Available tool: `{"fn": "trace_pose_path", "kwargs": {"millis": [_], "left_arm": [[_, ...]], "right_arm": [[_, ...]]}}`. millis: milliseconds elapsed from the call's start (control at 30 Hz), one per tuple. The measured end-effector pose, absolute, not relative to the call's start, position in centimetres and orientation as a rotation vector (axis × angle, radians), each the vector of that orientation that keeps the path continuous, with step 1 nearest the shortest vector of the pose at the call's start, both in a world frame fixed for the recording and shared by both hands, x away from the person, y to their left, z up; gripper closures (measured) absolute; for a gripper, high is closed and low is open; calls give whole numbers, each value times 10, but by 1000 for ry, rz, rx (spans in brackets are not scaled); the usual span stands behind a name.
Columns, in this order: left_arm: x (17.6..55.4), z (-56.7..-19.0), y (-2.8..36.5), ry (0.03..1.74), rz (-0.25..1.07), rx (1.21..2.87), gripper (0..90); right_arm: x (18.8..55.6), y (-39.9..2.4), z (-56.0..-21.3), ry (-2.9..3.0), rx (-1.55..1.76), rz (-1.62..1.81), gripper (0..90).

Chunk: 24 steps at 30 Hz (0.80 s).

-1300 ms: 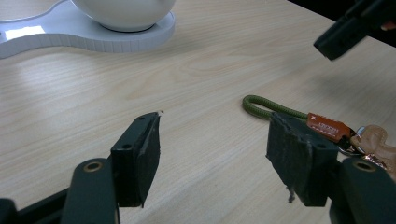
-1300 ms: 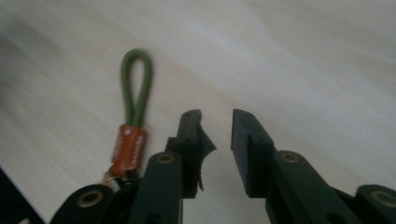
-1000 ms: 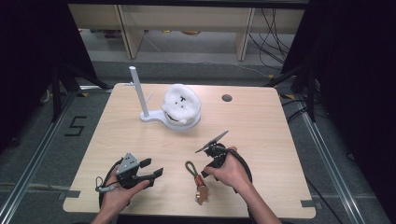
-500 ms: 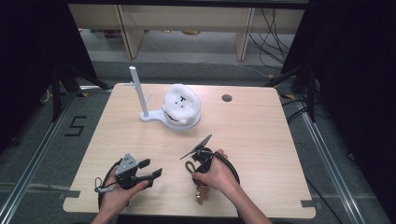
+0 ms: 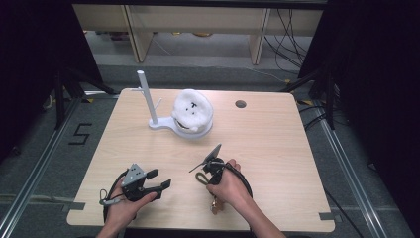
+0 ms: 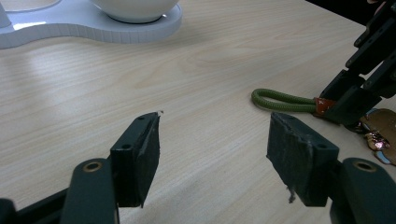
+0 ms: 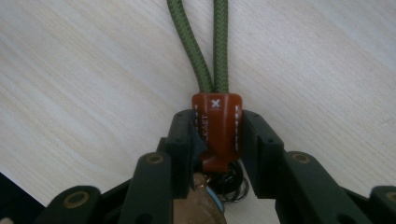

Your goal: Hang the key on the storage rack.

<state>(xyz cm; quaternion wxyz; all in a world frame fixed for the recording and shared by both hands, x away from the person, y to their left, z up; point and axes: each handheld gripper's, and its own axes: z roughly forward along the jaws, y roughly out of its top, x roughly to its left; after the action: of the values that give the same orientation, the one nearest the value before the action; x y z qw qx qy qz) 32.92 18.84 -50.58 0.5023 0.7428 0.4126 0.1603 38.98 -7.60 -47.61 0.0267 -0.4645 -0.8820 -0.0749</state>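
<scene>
A keychain lies on the wooden table (image 5: 277, 148). It has a green cord loop (image 7: 205, 46) joined by a red-brown leather tab (image 7: 217, 126), with metal rings (image 7: 231, 184) behind. My right gripper (image 7: 217, 133) has just been closing, and its pads now press the tab from both sides. In the high view this right gripper (image 5: 204, 171) sits at the table's middle front. My left gripper (image 6: 215, 149) stands open with nothing between its jaws, low over the table, aimed toward the green loop (image 6: 280, 99). From above, the left gripper (image 5: 159, 178) is at the front left.
A white stand (image 5: 148, 99) with an upright post is at the back of the table, and a fluffy white object (image 5: 193, 111) rests on its dish. A cable hole (image 5: 240, 104) lies behind it. A brown charm (image 6: 383, 126) lies by the keychain.
The right hand has moved left and slightly nearer, down onto the keychain, and its jaws have closed on the tab. The left hand has stayed put.
</scene>
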Motion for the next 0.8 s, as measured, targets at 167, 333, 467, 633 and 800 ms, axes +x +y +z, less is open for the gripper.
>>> {"fn": "trace_pose_path", "kwargs": {"millis": [167,333,467,633,800], "left_arm": [[329,-506,189,1007,390,1795,341],[329,-507,189,1004,391,1800,341],[329,-507,190,1004,388,1793,342],[330,-507,190,1008,377,1776,343],[331,-501,189,1004,368,1753,344]], "right_arm": [[391,-86,-476,-2683,-1481,-277,691],[392,-92,-476,-2670,-1493,-320,694],[391,-97,-476,-2648,-1525,-392,696],[390,-102,-474,-2646,-1527,-516,696],[387,-109,-467,-2650,-1453,-899,697]]}}
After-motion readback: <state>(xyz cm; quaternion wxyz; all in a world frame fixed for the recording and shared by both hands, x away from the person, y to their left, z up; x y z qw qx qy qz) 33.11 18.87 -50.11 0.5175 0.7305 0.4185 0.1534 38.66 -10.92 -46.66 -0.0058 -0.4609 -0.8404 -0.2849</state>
